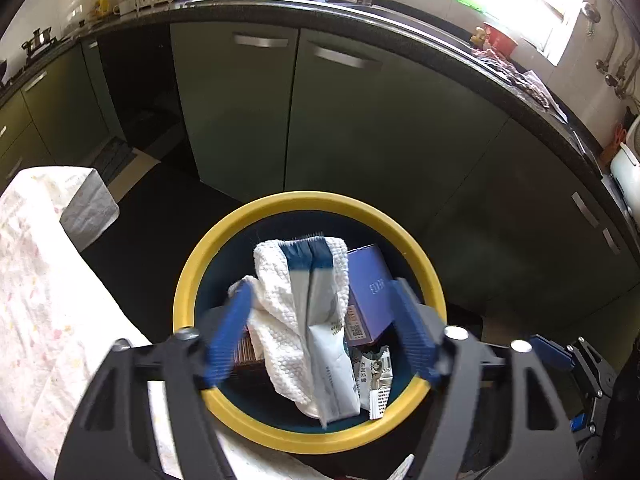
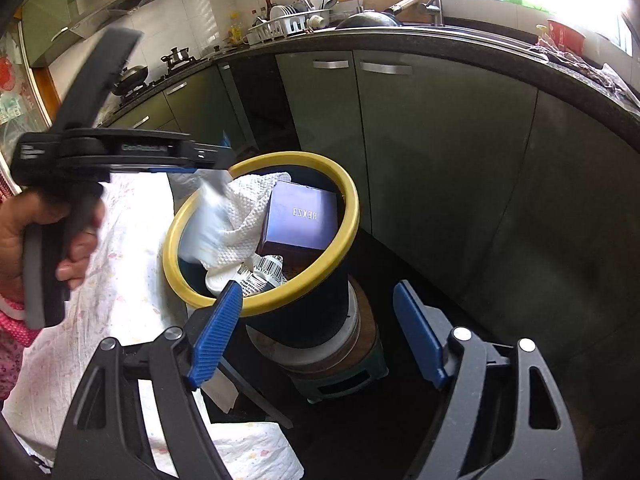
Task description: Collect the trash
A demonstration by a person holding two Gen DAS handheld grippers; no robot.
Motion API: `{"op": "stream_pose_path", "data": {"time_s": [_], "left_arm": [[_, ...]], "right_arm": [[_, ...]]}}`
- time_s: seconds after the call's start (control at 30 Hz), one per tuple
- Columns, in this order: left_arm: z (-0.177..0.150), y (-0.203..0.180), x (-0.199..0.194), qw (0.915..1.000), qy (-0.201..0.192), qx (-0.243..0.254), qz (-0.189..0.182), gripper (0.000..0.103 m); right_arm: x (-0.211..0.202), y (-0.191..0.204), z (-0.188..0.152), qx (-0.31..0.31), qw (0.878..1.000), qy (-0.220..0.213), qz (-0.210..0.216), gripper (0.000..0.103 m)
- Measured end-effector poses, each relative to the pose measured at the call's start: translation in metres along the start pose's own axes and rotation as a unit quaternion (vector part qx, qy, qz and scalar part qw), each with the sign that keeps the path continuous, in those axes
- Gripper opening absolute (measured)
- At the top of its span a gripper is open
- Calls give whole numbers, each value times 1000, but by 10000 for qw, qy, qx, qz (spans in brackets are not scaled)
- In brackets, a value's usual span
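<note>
A dark bin with a yellow rim (image 1: 224,232) (image 2: 348,236) stands beside the table. Inside lie a white paper towel (image 1: 276,320) (image 2: 244,216), a white-and-blue packet (image 1: 320,304), a purple box (image 1: 370,288) (image 2: 304,216) and barcoded wrappers (image 1: 378,380) (image 2: 256,276). My left gripper (image 1: 322,332) is open right above the bin, its blue fingers apart on either side of the towel and packet; the packet is blurred between them. My right gripper (image 2: 320,332) is open and empty, low beside the bin's near side.
A table with a white floral cloth (image 1: 44,300) (image 2: 120,280) lies left of the bin. The bin sits on a round stand on a green stool (image 2: 348,376). Green cabinets (image 1: 248,120) and a dark counter (image 1: 360,16) with dishes curve behind.
</note>
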State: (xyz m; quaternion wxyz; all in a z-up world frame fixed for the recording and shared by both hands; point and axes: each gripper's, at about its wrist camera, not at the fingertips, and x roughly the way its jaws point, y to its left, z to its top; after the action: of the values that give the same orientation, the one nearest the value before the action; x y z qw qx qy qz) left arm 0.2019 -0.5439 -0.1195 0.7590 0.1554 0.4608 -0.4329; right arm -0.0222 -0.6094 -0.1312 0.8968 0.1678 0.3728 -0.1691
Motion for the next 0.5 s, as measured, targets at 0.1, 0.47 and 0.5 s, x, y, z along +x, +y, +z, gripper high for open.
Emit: {"op": "stream_pose_path", "data": {"time_s": [0.1,0.47,0.5], "left_arm": [[-6,7,-18,9997,-129,-136,133,89],[-127,71,-202,9754,-1775,-610,1154,98],[-142,78,-214,9718,-1804,-695,1352,98]], "right_arm": [[-4,3,0,-12,10000,-54,56,74],[-13,56,-4,-531,9977,-87,422,80],[-15,63,-5,-611,9971,-111,449,81]]}}
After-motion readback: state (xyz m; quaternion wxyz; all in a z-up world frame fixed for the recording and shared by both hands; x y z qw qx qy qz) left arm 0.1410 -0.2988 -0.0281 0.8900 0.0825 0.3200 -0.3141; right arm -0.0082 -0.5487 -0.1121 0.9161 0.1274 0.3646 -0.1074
